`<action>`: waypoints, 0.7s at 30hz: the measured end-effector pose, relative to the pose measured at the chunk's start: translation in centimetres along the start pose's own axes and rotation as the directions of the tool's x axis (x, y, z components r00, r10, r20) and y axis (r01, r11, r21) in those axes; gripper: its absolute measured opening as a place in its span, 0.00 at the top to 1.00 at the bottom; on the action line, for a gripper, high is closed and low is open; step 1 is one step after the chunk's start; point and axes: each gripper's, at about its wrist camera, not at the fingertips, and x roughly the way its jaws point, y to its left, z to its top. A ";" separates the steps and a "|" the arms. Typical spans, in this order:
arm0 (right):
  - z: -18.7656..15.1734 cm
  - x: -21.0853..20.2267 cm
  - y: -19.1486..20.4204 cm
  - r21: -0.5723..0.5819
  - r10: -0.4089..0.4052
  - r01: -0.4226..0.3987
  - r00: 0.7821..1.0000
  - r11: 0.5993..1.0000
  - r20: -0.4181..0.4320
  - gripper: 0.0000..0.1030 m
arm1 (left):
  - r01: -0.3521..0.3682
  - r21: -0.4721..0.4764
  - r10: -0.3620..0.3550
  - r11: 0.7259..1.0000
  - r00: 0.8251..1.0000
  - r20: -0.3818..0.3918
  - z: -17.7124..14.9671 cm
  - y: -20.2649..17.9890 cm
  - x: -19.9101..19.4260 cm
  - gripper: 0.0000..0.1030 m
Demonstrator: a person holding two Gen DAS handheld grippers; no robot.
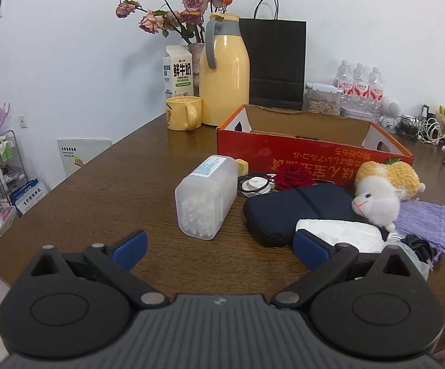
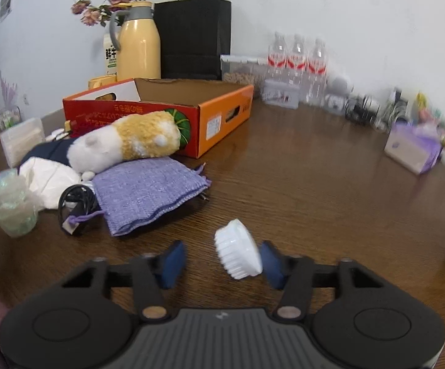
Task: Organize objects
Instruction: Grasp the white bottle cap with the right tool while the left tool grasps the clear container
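Note:
An open red-and-orange cardboard box (image 1: 314, 150) (image 2: 222, 113) sits mid-table. In front of it lie a clear cotton-swab container (image 1: 205, 198), a dark zip case (image 1: 296, 209), a white-and-yellow plush toy (image 1: 379, 193) (image 2: 130, 144), a purple knit pouch (image 2: 148, 193) and white tissue (image 1: 339, 233). My left gripper (image 1: 219, 246) is open with nothing between its fingers, just short of the swab container and the case. My right gripper (image 2: 222, 255) is open around a white ribbed cap (image 2: 238, 249). The cap leans on the right pad (image 2: 271, 264), and a gap separates it from the left pad.
A yellow jug (image 1: 224, 70), mug (image 1: 184, 117), milk carton (image 1: 178, 70), black paper bag (image 1: 274, 61) and water bottles (image 1: 359, 83) line the back wall. A tissue box (image 2: 413, 150) stands at the right. A black cable (image 2: 76, 206) and a plastic cup (image 2: 10, 206) lie at the left.

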 end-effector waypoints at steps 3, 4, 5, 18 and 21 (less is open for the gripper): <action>0.2 0.3 -0.5 0.016 0.015 -0.015 1.000 1.000 0.007 0.86 | -0.009 -0.001 0.009 1.000 1.000 -0.005 0.3 0.0 0.7 0.00; 0.4 0.4 -0.7 0.027 0.024 -0.024 1.000 0.999 0.009 0.86 | -0.013 0.000 0.013 1.000 1.000 -0.007 0.4 0.0 0.9 0.00; 0.5 0.5 -0.8 0.032 0.029 -0.029 1.000 0.999 0.010 0.86 | -0.019 0.001 0.019 1.000 1.000 -0.011 0.5 -0.1 1.2 0.00; 3.2 0.9 1.1 0.018 0.039 -0.040 0.998 0.999 0.044 0.86 | -0.005 0.004 0.005 1.000 1.000 -0.008 2.9 1.2 6.2 0.04; 3.7 1.0 1.7 0.016 0.030 -0.031 0.999 0.999 0.044 0.86 | 0.019 -0.001 -0.019 1.000 1.000 -0.013 3.5 1.8 7.6 0.16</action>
